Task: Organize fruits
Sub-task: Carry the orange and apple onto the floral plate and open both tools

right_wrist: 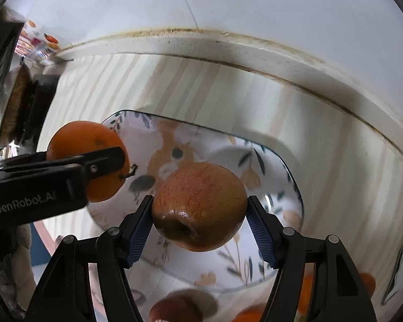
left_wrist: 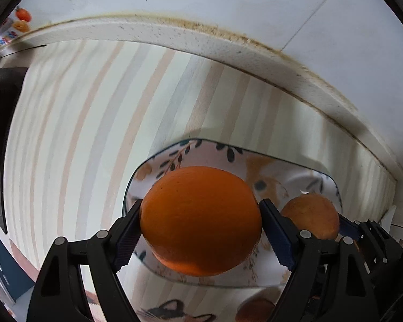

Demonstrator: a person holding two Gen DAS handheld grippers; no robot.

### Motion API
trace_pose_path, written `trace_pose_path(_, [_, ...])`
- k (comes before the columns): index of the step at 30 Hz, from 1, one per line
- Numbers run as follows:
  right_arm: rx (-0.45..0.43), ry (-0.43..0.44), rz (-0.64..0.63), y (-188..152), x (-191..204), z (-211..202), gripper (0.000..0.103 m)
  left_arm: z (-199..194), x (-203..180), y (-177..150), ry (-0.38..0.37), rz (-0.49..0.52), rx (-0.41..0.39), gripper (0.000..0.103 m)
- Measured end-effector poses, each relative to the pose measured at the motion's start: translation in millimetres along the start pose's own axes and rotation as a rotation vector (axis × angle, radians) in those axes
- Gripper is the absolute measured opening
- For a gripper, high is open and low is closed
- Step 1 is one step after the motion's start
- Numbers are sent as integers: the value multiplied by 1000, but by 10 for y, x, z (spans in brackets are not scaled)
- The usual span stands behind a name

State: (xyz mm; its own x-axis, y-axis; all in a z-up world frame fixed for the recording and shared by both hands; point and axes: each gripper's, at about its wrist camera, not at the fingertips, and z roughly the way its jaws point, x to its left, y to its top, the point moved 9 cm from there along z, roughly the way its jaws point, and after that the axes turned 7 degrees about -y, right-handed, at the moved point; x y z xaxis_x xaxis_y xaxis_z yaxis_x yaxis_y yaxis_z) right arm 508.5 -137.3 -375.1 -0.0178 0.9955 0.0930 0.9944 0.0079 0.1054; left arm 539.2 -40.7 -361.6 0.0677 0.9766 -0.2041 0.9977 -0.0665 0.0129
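My left tool point(left_wrist: 201, 230) clamps a round orange citrus fruit point(left_wrist: 200, 220), and my right tool point(right_wrist: 198, 222) clamps a reddish-brown apple point(right_wrist: 199, 205). I hold both over the floral square glass plate point(right_wrist: 276, 161) near the counter's point(right_wrist: 228, 88) back edge, probably for setting down together.

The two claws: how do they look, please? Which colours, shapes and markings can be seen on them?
Both the left claw and the right claw have black plastic frames with triangular cut-outs and round silver pins. Their fingers carry dark blue ribbed pads. The left claw's body bears pale "GenRobot.AI" lettering. No cables or sleeves show.
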Motion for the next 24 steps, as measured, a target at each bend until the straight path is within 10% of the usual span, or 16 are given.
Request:
trace_pose_path(12, [64, 5, -23, 149, -2, 148, 73, 176, 87, -70, -8, -42, 62, 83])
trace_pose_path(16, [62, 26, 0, 205, -25, 66, 93, 167, 120, -150, -21, -46, 78, 84])
trace_pose_path(24, [45, 2, 6, -9, -188, -210, 93, -227, 129, -138, -8, -36, -25, 91])
